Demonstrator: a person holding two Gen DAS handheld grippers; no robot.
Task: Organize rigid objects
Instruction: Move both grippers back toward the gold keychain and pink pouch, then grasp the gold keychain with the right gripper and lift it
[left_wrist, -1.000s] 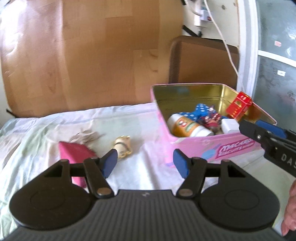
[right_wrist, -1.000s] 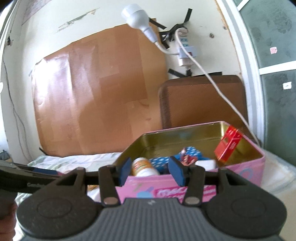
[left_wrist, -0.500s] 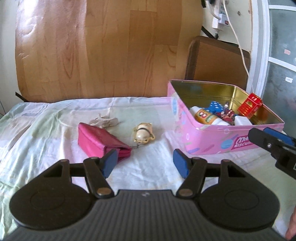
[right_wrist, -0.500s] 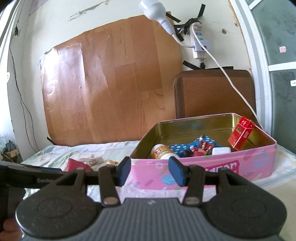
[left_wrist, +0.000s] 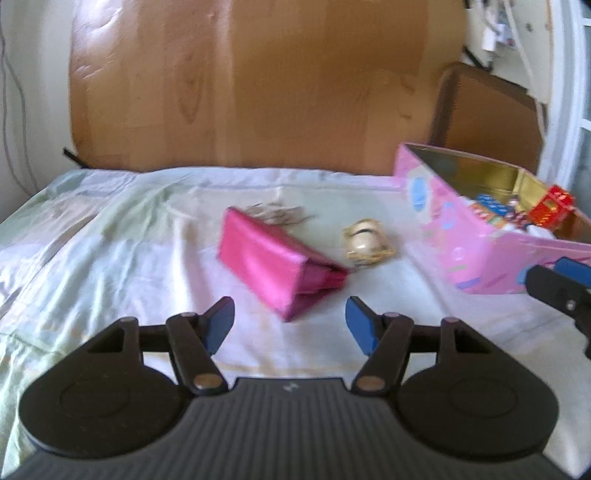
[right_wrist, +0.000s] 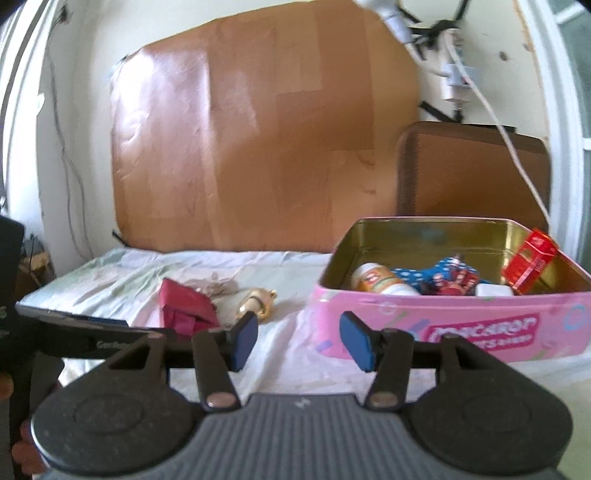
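A pink pouch (left_wrist: 273, 266) lies on the pale sheet just ahead of my left gripper (left_wrist: 290, 326), which is open and empty. A small gold trinket (left_wrist: 367, 243) lies to the right of the pouch. The open pink tin (left_wrist: 454, 254) stands farther right. My right gripper (right_wrist: 300, 339) is empty and its jaws are opening; it hovers in front of the tin (right_wrist: 406, 328), near its left corner. The tin holds a white bottle (right_wrist: 380, 280), a blue dotted item (right_wrist: 443, 273), a red box (right_wrist: 532, 262) and a white block (right_wrist: 493, 290). The pouch (right_wrist: 184, 306) and trinket (right_wrist: 258, 301) show left of it.
A beige crumpled scrap (left_wrist: 277, 218) lies behind the pouch. A wood-patterned board (right_wrist: 258, 147) and a brown panel (right_wrist: 472, 173) lean on the wall behind. A white cable (right_wrist: 517, 155) hangs down toward the tin. The left gripper's body (right_wrist: 74, 332) crosses the right view's left edge.
Both views have swung left. The pouch and trinket now sit near the middle of the left view and the tin has slid to the right. The right jaws stand wider.
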